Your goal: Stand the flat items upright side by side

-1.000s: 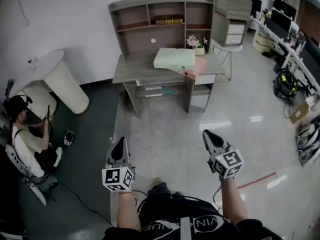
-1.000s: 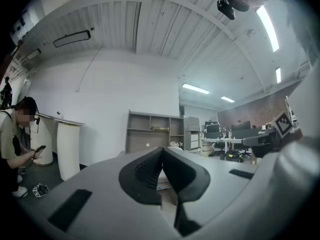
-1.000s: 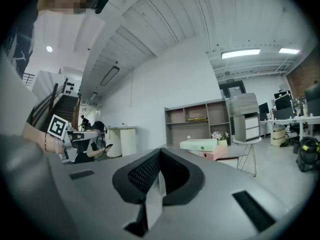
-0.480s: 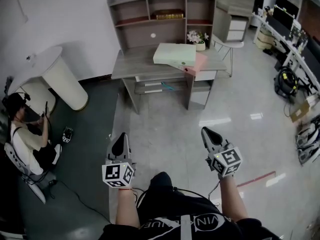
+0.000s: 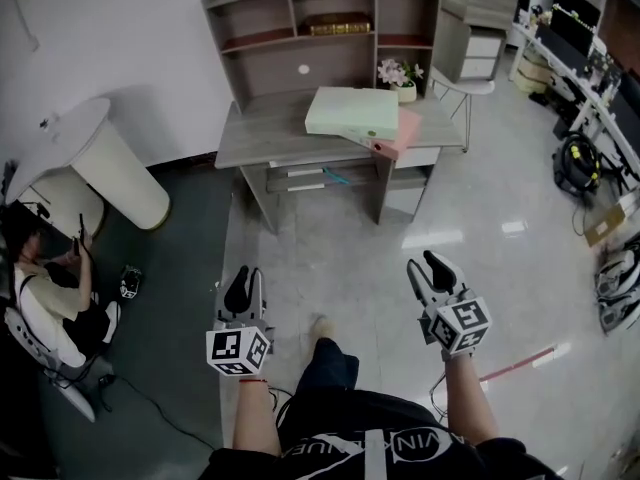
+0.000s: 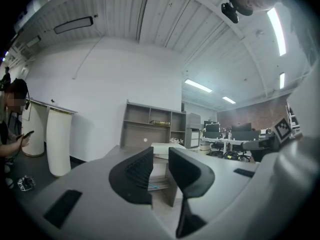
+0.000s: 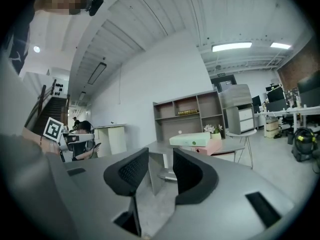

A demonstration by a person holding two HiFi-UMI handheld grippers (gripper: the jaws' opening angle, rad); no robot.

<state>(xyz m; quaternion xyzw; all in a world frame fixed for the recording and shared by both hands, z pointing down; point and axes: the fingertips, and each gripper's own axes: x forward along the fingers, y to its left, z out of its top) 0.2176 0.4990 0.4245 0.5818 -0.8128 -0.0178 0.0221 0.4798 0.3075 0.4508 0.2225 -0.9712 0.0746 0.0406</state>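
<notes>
Left claw [image 6: 160,160]: jaws opening, only a narrow gap so far, nothing between them. Just the far desk shows through the gap.
Right claw [image 7: 161,165]: jaws also opening, gap a bit wider than the left's, also empty.
Both claws are held low in front of the person's body, over bare floor [image 5: 340,258], well apart from the work area. Neither touches anything.

Task items: green box file [image 5: 350,113] lies flat on the surface [image 5: 262,136], toward its right half. It sits on top of a pink file [image 5: 402,133], also flat, whose corner sticks out to the right and slightly past the surface's edge. I can't tell from here whether more items are in that stack.

Nearby: flower pot [image 5: 401,78] just behind the stack, hutch [image 5: 320,13] at the back of the surface. A seated person [image 5: 45,288] is far left, not involved.

Progress, as I read it: zero. Nothing is upright, nothing is gripped, and the stack looks untouched. All steps remain:
- close the distance to the surface
- lift the green file off and stand it on edge
- stand the pink one next to it

Likely snag: the flower pot is close behind, and the overhanging pink corner could slide when the top file comes off.
</notes>
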